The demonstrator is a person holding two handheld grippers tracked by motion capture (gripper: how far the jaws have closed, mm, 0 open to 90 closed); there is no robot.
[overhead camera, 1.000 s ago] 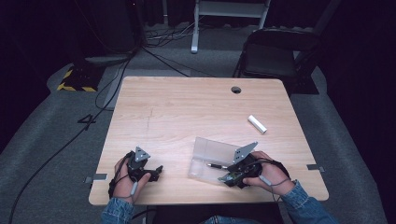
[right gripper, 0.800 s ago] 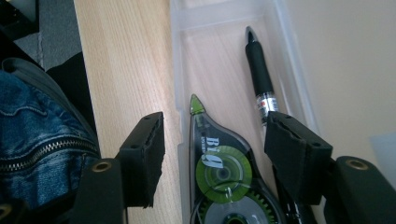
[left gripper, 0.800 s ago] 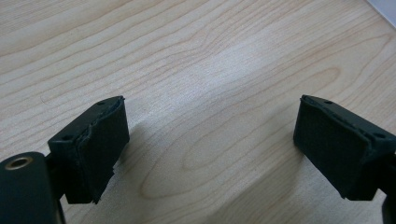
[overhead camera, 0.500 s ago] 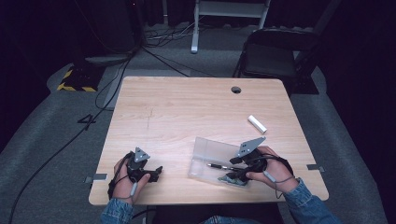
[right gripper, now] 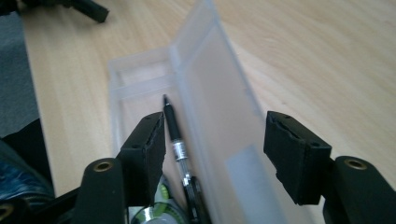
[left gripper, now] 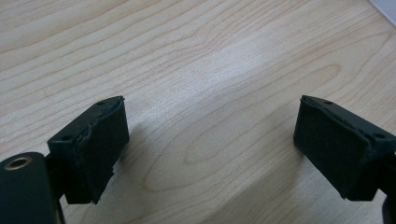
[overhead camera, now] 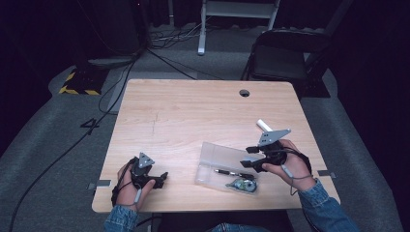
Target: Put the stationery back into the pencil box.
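Note:
A clear plastic pencil case [overhead camera: 215, 159] lies open near the table's front edge, its lid [right gripper: 219, 107] raised. Inside lie a black pen [overhead camera: 231, 171] and a green-and-grey tape dispenser [overhead camera: 243, 184]. My right gripper [overhead camera: 249, 158] hovers just right of the case, open, jaws pointing left. In the right gripper view [right gripper: 215, 154] the lid and the pen [right gripper: 175, 135] lie between and below the jaws, untouched. My left gripper [overhead camera: 159, 179] rests at the front left, open, with bare wood between its jaws [left gripper: 210, 149]. A white cylinder [overhead camera: 263, 124] lies behind the right gripper.
The wooden table [overhead camera: 193, 116] has a round cable hole [overhead camera: 244, 93] near its far edge. A black chair [overhead camera: 285, 58] and a white frame [overhead camera: 237, 14] stand beyond the table. Cables run over the grey floor at the left [overhead camera: 72, 145].
My right gripper has lifted and drawn back to the right from the case, uncovering the tape dispenser. Its jaws keep the same gap. The left gripper has stayed put.

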